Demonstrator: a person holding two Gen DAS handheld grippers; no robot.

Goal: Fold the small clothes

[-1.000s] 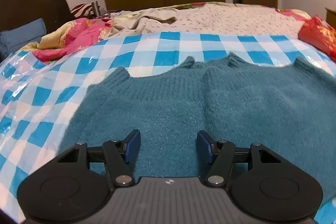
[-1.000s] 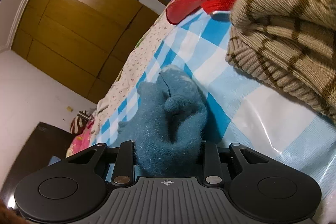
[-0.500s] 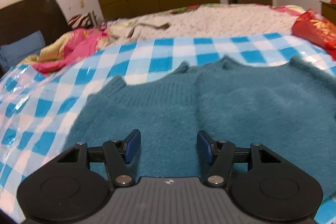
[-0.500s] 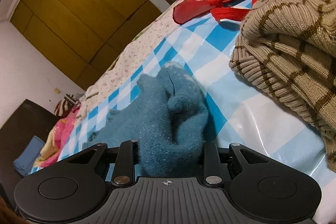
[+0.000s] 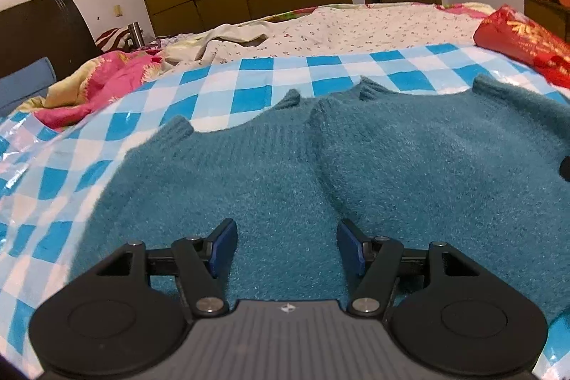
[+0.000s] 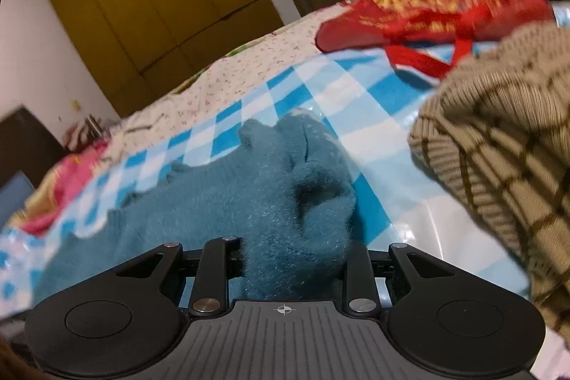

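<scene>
My left gripper (image 5: 286,246) hovers over the teal sweater (image 5: 320,173), blue pads (image 5: 222,243) spread (they have just been opening), nothing between them. My right gripper (image 6: 295,259) pinches a bunched fold of the same sweater (image 6: 249,198). The sweater lies on the checkered sheet (image 5: 249,95) covering the bed, long axis across the left view, ribbed cuffs pointing away. A striped beige knit (image 6: 498,145) sits just right.
</scene>
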